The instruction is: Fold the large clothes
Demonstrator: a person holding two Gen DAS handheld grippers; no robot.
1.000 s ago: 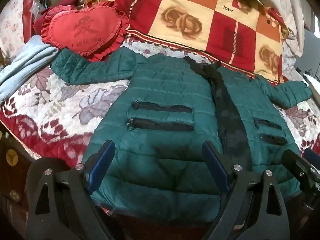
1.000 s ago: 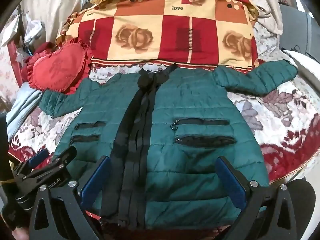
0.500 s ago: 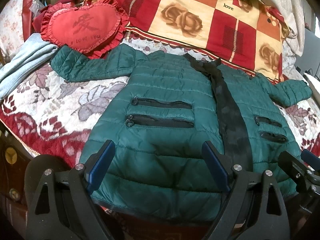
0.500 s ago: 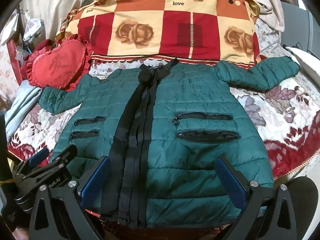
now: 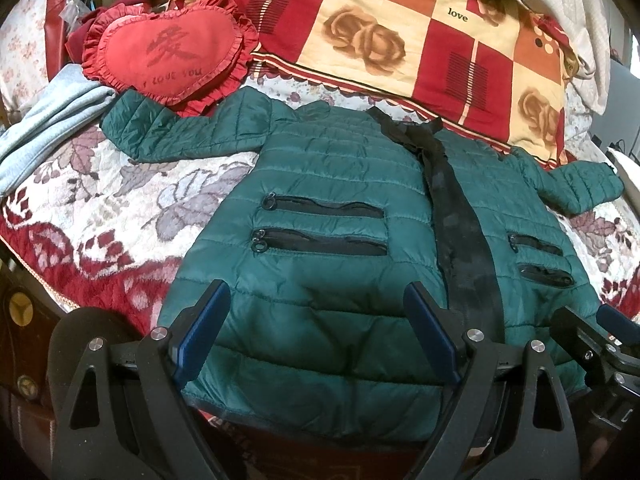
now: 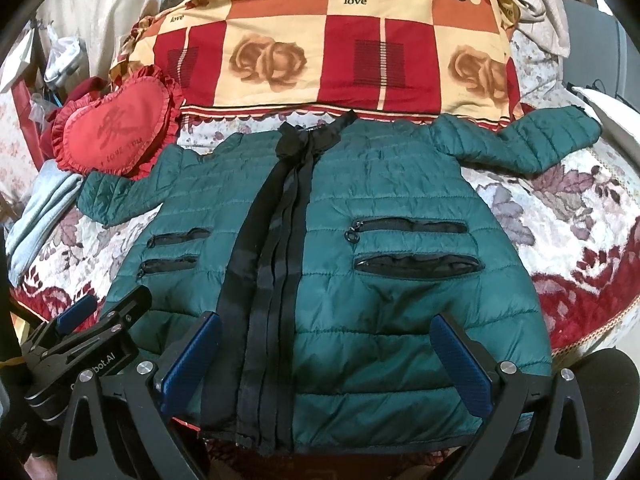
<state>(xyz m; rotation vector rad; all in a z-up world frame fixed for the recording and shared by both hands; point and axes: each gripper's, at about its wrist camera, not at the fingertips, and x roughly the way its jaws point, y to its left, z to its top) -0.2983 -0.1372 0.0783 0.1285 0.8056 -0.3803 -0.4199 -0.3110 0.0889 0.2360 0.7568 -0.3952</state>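
A dark green quilted jacket (image 5: pixel 328 264) lies flat, front up, on the bed, sleeves spread to both sides, with a black zip strip down its middle. It also shows in the right wrist view (image 6: pixel 384 272). My left gripper (image 5: pixel 316 320) is open and empty, its blue pads above the jacket's left hem half. My right gripper (image 6: pixel 326 344) is open and empty above the right hem half. Each gripper shows at the edge of the other's view: the right one (image 5: pixel 600 336), the left one (image 6: pixel 88 332).
The bed has a floral quilt (image 5: pixel 100 216). A red heart cushion (image 5: pixel 168 56) lies by the left sleeve, beside folded pale blue cloth (image 5: pixel 44 120). A red and cream checked rose blanket (image 6: pixel 332 52) lies behind the collar. The bed's front edge is just below the hem.
Both grippers have risen and drawn back slightly from the jacket, so more of it shows. The jacket has not moved. Both stay open.
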